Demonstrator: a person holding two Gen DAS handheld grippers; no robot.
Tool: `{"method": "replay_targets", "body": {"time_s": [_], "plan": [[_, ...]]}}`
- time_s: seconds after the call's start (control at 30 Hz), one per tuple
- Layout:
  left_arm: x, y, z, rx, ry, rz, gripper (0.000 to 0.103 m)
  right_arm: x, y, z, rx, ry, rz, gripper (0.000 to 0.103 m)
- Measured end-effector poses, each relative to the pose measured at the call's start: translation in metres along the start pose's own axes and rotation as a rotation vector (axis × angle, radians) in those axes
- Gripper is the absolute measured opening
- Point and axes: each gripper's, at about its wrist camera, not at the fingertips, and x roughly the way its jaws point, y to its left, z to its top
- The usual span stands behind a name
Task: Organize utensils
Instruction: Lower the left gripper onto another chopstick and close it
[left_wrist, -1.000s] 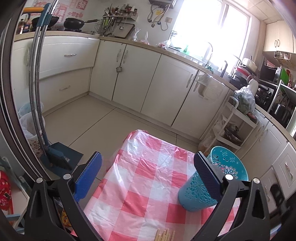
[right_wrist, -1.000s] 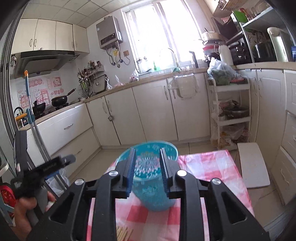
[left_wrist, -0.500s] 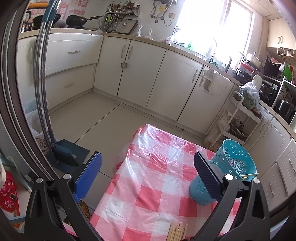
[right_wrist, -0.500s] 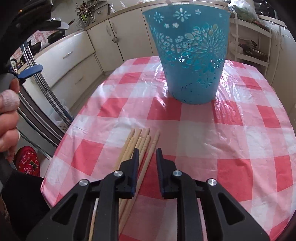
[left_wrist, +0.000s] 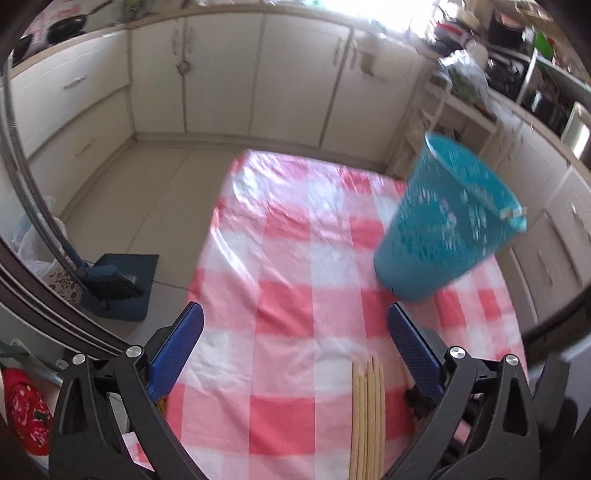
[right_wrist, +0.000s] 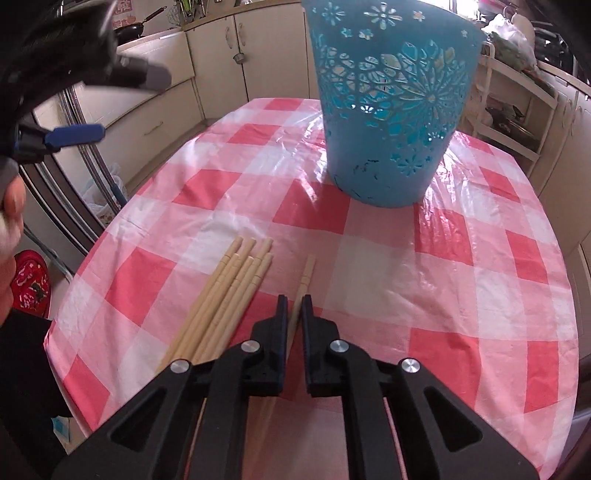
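A teal perforated holder (right_wrist: 391, 107) stands on the red-and-white checked tablecloth (right_wrist: 443, 266); it also shows in the left wrist view (left_wrist: 447, 225), with a chopstick end at its rim. Several wooden chopsticks (right_wrist: 229, 295) lie bundled on the cloth, also in the left wrist view (left_wrist: 365, 413). One single chopstick (right_wrist: 304, 275) lies apart to their right. My right gripper (right_wrist: 294, 306) is low over the cloth, its jaws closed around that single chopstick. My left gripper (left_wrist: 295, 321) is open and empty above the cloth, and appears at the upper left of the right wrist view (right_wrist: 74, 134).
The table's near-left edge drops to the floor, where a blue dustpan and broom (left_wrist: 114, 284) stand. White kitchen cabinets (left_wrist: 221, 74) run along the back. A white shelf rack (right_wrist: 517, 122) stands right of the table.
My right gripper has dropped to the table and closed on the single chopstick. My left gripper has tilted down and right, toward the table; its view is blurred.
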Motion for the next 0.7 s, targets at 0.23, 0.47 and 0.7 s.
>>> {"method": "replay_targets", "body": {"time_s": [0.23, 0.47, 0.7], "plan": [[0.024, -0.019, -0.052, 0.080, 0.123, 0.000, 0.095, -0.016, -0.049, -0.018, 0.103, -0.012, 0.011, 0.007], [0.038, -0.031, -0.066, 0.169, 0.154, 0.099, 0.094, -0.018, -0.051, -0.018, 0.111, -0.030, 0.037, 0.007], [0.045, -0.027, -0.064, 0.173, 0.159, 0.145, 0.092, -0.018, -0.054, -0.019, 0.113, -0.036, 0.046, 0.007]]}}
